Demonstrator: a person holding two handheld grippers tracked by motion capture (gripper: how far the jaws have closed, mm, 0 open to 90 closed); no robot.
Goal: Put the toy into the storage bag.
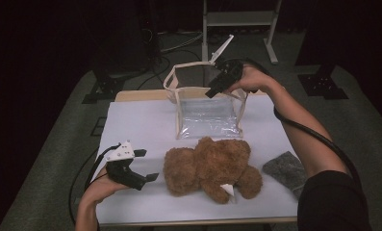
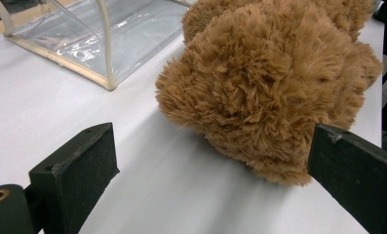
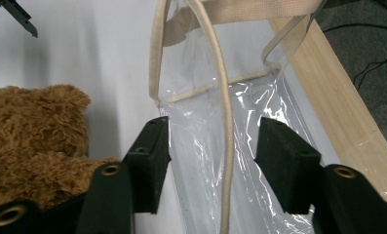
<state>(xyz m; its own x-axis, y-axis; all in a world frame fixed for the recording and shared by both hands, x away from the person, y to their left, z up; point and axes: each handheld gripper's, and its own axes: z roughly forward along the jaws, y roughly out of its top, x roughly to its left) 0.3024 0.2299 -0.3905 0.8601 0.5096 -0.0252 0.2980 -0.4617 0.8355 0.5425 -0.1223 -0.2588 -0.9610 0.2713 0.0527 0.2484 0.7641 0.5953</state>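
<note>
High view: a white table [image 1: 145,120] carries a clear plastic bag [image 1: 208,118] at the far middle, a brown teddy bear [image 1: 210,168] lying near the front, and a grey cloth [image 1: 285,168] at the near right.
Bag: it stands open on the table, with beige edging and a beige strap; it is just behind the bear and apart from it.
Bag handling: I judge it light, thin and slippery, and the clear walls will fold under pressure. The beige edge cord [image 3: 225,146] and the strap are the firmer parts, so these are the better place to hold.
Right gripper [image 1: 217,84]: it is at the far right top rim of the bag. In the right gripper view its jaws stand half apart with the cord between them, and the pads do not press on it yet.
Left gripper [image 1: 143,166]: it rests low at the near left, just left of the bear. In the left gripper view its jaws are wide apart and empty, with the bear's furry end before them.
Bear [image 2: 269,83]: soft, thick fur, probably light and easy to squeeze. A hold on a leg or on the body is safe; the fur alone may slip.
Risk: if only one rim is held, the bag mouth can close when the bear goes in.
</note>
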